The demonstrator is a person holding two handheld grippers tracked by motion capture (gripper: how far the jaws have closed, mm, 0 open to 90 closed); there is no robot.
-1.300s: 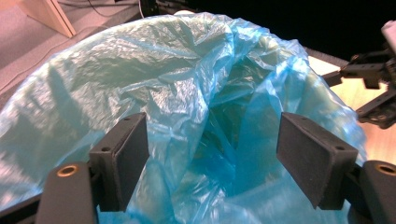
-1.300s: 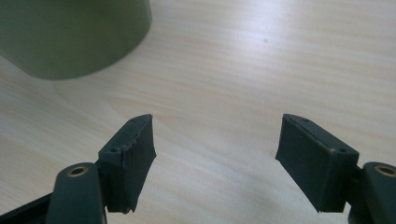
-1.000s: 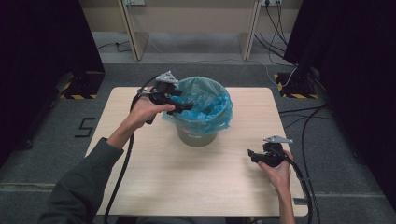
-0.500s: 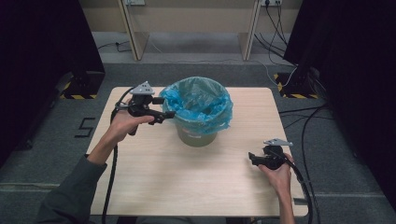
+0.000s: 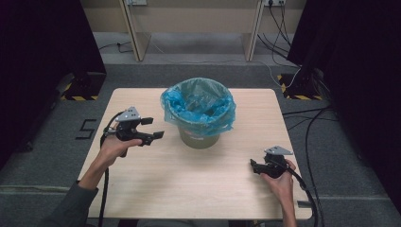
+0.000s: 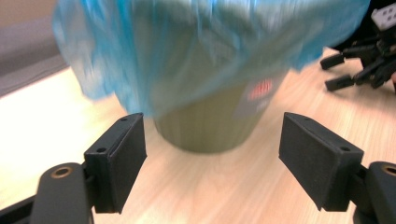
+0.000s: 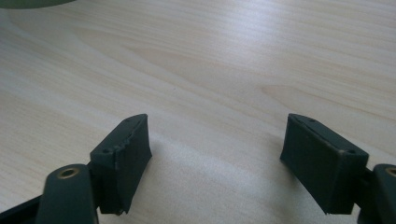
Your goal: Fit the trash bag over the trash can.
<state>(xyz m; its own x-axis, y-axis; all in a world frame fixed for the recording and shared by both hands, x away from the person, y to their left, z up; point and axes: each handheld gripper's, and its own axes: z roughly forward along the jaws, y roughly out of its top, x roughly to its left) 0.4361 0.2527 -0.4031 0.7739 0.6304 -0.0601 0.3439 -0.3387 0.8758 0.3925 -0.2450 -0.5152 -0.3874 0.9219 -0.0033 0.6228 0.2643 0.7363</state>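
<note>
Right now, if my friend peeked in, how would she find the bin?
Look at the wooden table. Toward its far edge, near the middle, stands a small olive-green bin. A crinkly blue bag folded over its rim makes it the one colourful thing between the two black grippers.

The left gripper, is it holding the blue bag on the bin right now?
No, the left gripper stands apart from the blue bag, its jaws wide open with nothing between them in the left gripper view.
</note>
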